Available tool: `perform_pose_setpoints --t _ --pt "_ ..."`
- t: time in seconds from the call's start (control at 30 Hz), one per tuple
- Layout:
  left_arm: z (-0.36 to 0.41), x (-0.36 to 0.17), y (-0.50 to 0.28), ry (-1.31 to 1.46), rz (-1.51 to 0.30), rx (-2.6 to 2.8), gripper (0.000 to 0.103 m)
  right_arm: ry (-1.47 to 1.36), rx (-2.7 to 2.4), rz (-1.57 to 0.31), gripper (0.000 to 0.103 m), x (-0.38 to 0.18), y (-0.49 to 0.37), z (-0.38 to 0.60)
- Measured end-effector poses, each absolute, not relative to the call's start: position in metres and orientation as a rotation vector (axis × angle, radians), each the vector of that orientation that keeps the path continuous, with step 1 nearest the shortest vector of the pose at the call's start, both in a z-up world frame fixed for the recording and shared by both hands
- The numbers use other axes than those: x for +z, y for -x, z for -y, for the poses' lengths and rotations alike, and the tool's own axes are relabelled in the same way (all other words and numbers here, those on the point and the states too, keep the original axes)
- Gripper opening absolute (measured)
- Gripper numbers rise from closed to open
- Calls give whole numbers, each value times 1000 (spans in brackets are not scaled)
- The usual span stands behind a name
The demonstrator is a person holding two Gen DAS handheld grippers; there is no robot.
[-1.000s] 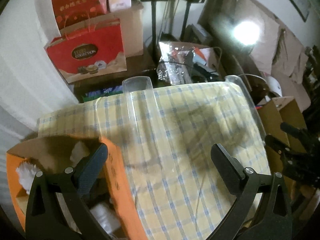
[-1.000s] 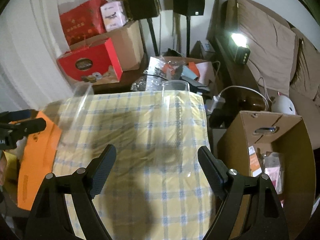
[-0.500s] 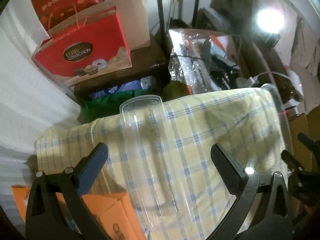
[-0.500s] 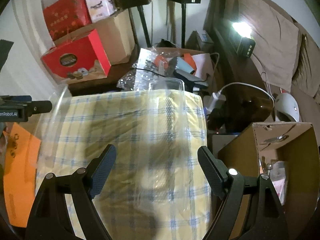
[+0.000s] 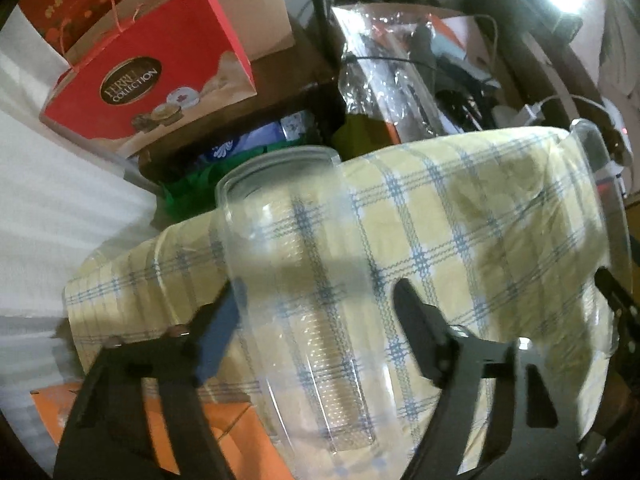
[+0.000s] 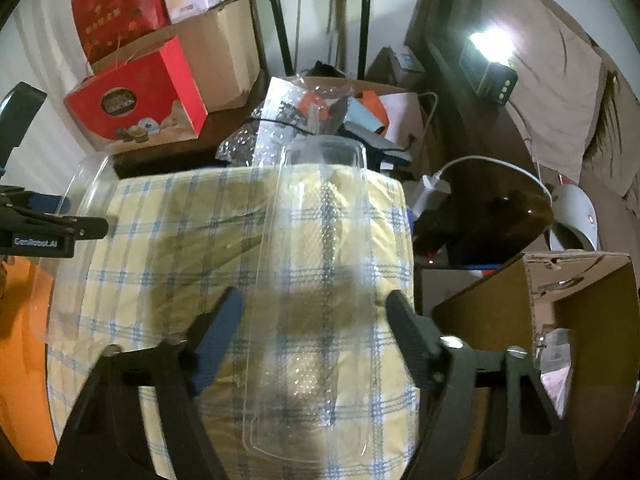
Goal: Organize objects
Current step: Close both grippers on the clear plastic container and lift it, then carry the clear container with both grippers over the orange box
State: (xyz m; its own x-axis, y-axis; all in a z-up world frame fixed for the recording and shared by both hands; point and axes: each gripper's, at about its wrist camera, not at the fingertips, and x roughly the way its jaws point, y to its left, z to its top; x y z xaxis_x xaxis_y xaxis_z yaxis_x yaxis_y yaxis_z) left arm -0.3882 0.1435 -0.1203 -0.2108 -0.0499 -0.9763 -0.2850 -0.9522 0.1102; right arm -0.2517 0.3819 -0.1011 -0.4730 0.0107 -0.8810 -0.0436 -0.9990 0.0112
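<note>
Two clear plastic trays lie lengthwise on a yellow and blue checked cloth (image 5: 460, 208). One clear tray (image 5: 304, 280) runs between the fingers of my left gripper (image 5: 318, 312), which press on its long sides. The other clear tray (image 6: 316, 280) lies between the fingers of my right gripper (image 6: 314, 316), which stand open just outside its edges. In the left wrist view that second tray (image 5: 600, 184) shows at the cloth's right edge, beside the right gripper's dark frame (image 5: 624, 320). In the right wrist view the left gripper (image 6: 86, 226) reaches in over the first tray (image 6: 88, 184).
An orange box (image 5: 224, 432) stands at the cloth's left side and an open cardboard box (image 6: 532, 320) at its right. Behind the cloth are a red gift bag (image 5: 148, 68), a bag of clutter (image 6: 304, 120), speaker stands, a bright lamp (image 6: 490, 44) and a sofa.
Both cameras have moved closer and lower over the trays. The left fingers have come clearly inward onto their tray. The right fingers have narrowed only slightly.
</note>
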Motion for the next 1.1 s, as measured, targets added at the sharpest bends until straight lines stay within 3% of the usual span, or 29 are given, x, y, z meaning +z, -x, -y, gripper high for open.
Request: perform_pose_setpoints --t 0.27,0.63,1.1 --pt "-150 -104 371 1773 -375 2317 56 1565 2688 -69 56 -93 241 -383" --pt "-148 -17 311 1513 -197 2339 56 1446 2830 -69 56 -39 195 -368" --pt "-83 66 238 1263 13 2376 55 1346 3041 -19 56 22 151 -307"
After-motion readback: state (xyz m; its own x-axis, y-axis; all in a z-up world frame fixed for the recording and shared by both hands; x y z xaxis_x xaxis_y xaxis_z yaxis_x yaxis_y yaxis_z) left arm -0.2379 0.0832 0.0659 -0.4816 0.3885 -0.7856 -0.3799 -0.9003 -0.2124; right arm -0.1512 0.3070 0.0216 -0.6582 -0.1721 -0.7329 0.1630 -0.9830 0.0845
